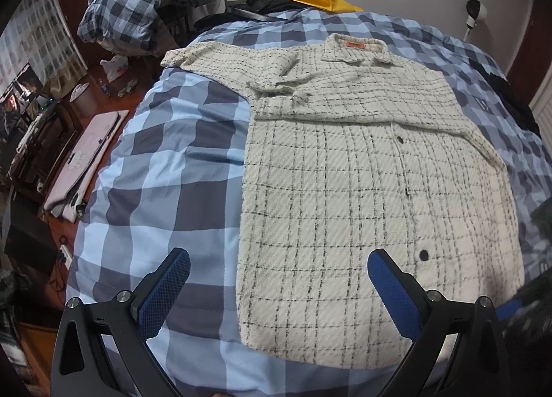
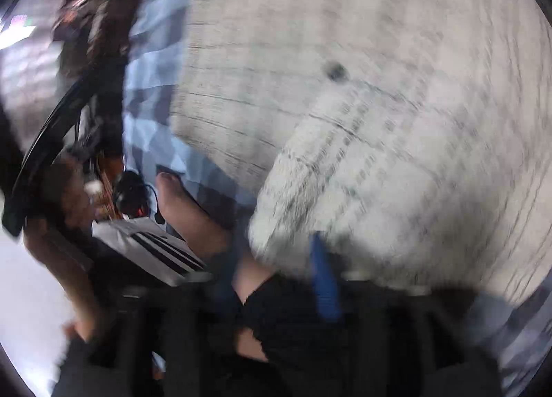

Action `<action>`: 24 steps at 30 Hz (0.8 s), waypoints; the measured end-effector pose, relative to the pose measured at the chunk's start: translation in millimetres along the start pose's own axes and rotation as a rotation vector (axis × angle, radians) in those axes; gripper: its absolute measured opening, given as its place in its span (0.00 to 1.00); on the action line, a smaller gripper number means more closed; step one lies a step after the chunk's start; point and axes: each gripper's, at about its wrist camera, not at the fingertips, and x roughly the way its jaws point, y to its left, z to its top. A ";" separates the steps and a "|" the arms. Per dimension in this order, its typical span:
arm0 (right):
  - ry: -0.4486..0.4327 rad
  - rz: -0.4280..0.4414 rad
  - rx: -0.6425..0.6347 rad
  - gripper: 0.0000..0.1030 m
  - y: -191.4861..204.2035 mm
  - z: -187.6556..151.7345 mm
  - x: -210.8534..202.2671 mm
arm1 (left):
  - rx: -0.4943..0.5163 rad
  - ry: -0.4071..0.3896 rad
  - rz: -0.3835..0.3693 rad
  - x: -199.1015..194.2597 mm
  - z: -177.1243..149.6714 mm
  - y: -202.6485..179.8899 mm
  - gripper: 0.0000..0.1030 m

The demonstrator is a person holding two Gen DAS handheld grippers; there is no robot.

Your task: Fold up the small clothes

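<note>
Lying flat on the checked bed (image 1: pixel 165 162), the cream plaid shirt (image 1: pixel 362 190) has both sleeves folded across its chest; the left hand-held gripper (image 1: pixel 279 290) gapes wide, while the right hand-held gripper (image 2: pixel 276 255) pinches a blurred fold of the shirt.

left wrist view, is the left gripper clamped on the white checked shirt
No, the left gripper hangs open above the white checked shirt on the bed, its blue pads wide apart and holding nothing.

Your left wrist view: sharp, evenly lit, soft indoor light, faint shadows; fisheye bends checked bedspread (image 1: pixel 165 169) at edges, corners black. Your right wrist view: heavy motion blur, white plaid shirt (image 2: pixel 362 103) smeared, lower part dark, nothing crisp.
</note>
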 end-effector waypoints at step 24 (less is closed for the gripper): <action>-0.603 -0.874 0.336 0.66 -138.7 139.6 -137.0 | -0.010 0.037 0.026 22.0 2.3 -4.4 1.00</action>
